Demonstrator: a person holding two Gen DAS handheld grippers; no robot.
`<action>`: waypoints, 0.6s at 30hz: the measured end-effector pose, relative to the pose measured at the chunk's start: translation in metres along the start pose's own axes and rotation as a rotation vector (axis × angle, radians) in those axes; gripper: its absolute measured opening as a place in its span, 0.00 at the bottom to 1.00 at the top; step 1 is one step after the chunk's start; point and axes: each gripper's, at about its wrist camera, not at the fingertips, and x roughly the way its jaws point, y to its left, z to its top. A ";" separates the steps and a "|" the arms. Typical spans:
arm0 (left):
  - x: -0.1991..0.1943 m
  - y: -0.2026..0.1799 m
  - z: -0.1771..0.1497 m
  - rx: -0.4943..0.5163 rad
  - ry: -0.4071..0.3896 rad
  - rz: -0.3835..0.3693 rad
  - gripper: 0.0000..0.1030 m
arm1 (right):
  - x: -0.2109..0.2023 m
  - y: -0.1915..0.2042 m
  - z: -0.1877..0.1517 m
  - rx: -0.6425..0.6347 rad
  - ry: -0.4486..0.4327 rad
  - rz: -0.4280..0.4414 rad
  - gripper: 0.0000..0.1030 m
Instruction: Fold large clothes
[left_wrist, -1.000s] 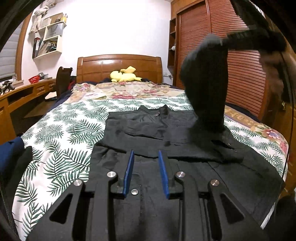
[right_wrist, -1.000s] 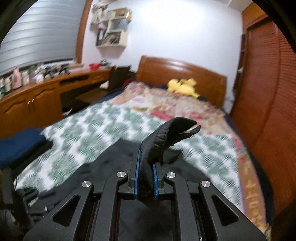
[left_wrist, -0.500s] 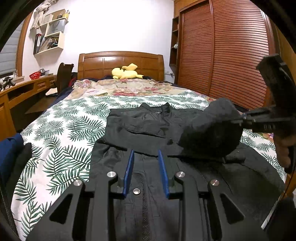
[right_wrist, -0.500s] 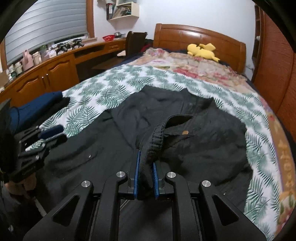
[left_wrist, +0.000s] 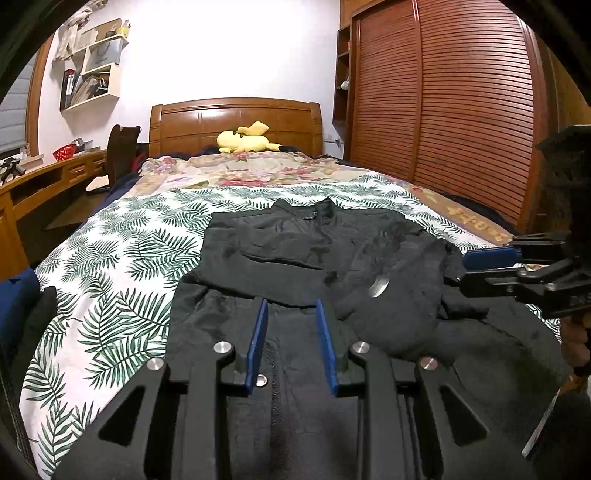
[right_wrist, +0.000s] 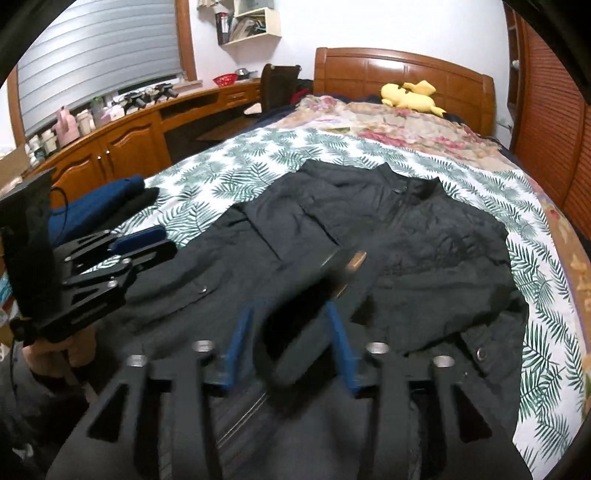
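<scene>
On the bed (left_wrist: 110, 280), seen from our left wrist, the black jacket (left_wrist: 303, 251) lies flat, collar toward the headboard; our left gripper (left_wrist: 291, 332) hovers over its hem, jaws slightly apart and pinching nothing; the right gripper (left_wrist: 491, 258) sits at the jacket's right edge. From the right wrist, our right gripper (right_wrist: 290, 339) is opening, the sleeve cuff (right_wrist: 332, 273) loose between its blue pads; released carelessly, the sleeve could slide off and undo the fold.
</scene>
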 end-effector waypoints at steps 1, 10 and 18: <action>0.000 -0.001 0.000 0.000 0.001 -0.004 0.24 | -0.005 0.000 -0.001 -0.001 -0.010 0.003 0.51; -0.002 -0.017 -0.001 0.010 0.015 -0.050 0.24 | -0.003 -0.029 -0.038 0.019 -0.001 -0.108 0.52; 0.013 -0.040 -0.007 0.044 0.068 -0.105 0.24 | 0.032 -0.062 -0.076 0.081 0.073 -0.148 0.51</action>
